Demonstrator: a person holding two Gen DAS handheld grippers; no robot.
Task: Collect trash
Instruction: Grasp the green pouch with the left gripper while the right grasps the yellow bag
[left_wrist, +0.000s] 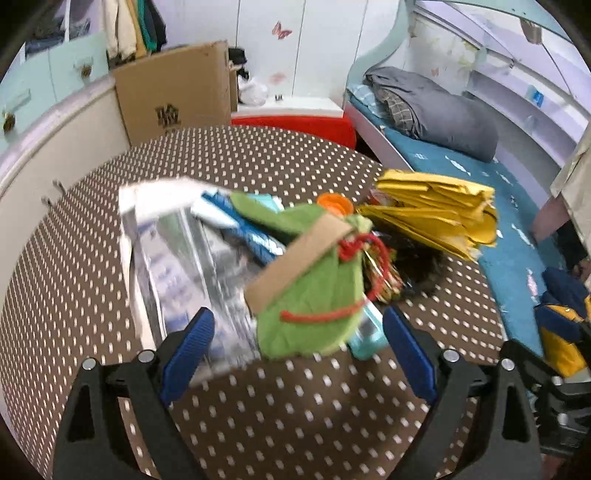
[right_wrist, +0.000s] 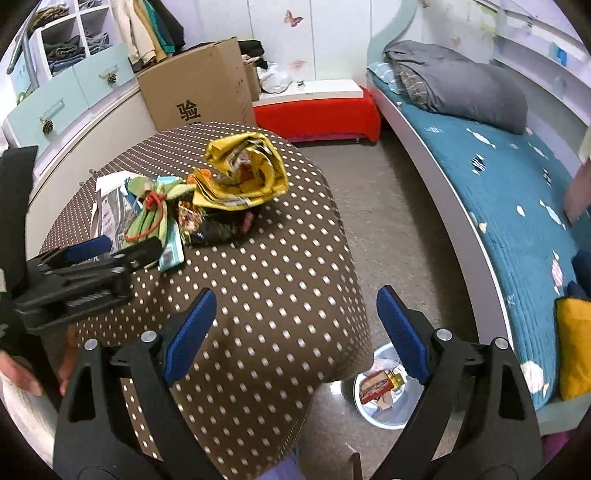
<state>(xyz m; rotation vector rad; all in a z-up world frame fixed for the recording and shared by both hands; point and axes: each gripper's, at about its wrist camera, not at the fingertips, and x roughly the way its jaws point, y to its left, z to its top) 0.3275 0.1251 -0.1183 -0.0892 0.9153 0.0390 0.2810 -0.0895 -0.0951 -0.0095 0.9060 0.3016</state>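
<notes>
Beside table edge, floor, basin

From the left wrist we look steeply down, close over the brown white-dotted tablecloth; the right wrist view sits farther back, sharing that table and the blue-quilted bed.

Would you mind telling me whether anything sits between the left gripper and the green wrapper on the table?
Nothing visible does. The left gripper is open, with the green wrapper just ahead of its blue fingers, at the near edge of the trash pile. Only bare dotted tablecloth lies in front.
</notes>
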